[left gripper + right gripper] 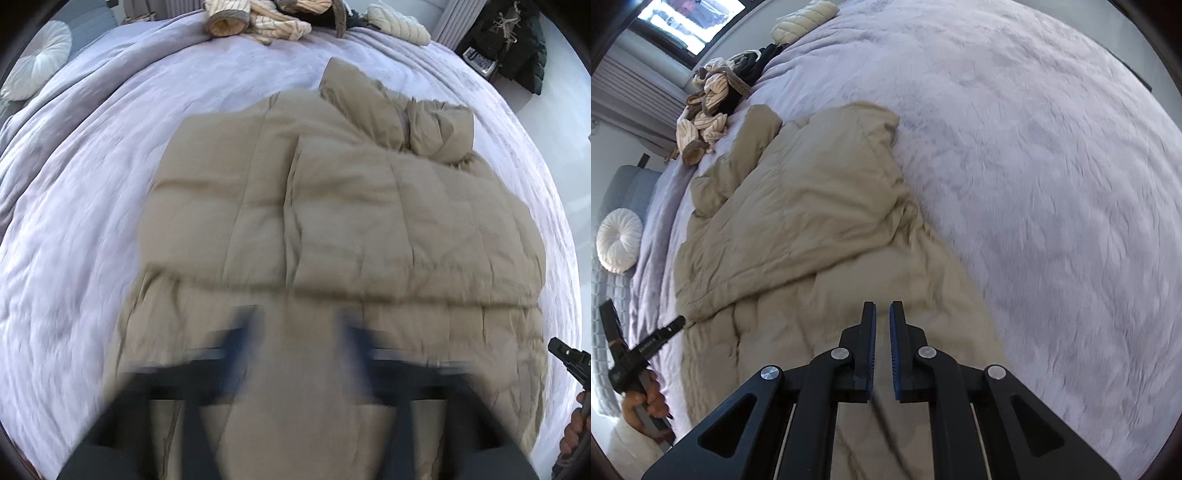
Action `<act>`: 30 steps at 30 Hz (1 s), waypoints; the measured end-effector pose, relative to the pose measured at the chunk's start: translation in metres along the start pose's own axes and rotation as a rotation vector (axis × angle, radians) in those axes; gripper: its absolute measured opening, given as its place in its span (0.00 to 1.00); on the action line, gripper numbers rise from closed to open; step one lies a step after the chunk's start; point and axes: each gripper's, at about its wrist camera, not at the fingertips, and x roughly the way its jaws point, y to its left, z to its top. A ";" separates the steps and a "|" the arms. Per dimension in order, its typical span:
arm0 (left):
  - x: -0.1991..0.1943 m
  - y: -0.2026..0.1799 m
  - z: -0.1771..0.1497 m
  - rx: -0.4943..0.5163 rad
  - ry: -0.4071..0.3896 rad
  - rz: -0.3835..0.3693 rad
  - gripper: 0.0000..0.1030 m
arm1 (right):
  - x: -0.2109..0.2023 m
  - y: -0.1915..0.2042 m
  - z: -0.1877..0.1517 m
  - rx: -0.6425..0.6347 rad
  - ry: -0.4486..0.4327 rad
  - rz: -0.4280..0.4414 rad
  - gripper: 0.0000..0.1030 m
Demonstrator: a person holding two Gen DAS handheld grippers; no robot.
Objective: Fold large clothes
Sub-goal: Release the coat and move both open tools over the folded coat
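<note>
1. The puffer coat [369, 221] is plain tan, quilted in squares.
2. The bed cover [74, 240] is pale lilac.
3. The round pillow [618, 240] is white, pleated.
4. The heaped garment [258, 22] is cream with thin dark stripes.
5. The right hand-held gripper [882, 325] is black, with blue pads [894, 347].

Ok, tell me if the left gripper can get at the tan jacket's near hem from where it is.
Probably yes. The left gripper hangs open right above the tan jacket, nothing between them; the right gripper sits off to the side.
</note>
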 end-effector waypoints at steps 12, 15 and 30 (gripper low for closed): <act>-0.026 -0.005 -0.070 -0.009 0.031 0.098 0.96 | -0.005 -0.003 -0.043 -0.003 0.098 0.069 0.54; -0.035 -0.002 -0.078 -0.016 0.034 0.100 0.96 | -0.007 -0.001 -0.053 0.019 0.102 0.092 0.72; -0.077 0.031 -0.127 0.013 0.057 0.057 0.99 | -0.034 0.042 -0.123 0.088 0.043 0.119 1.00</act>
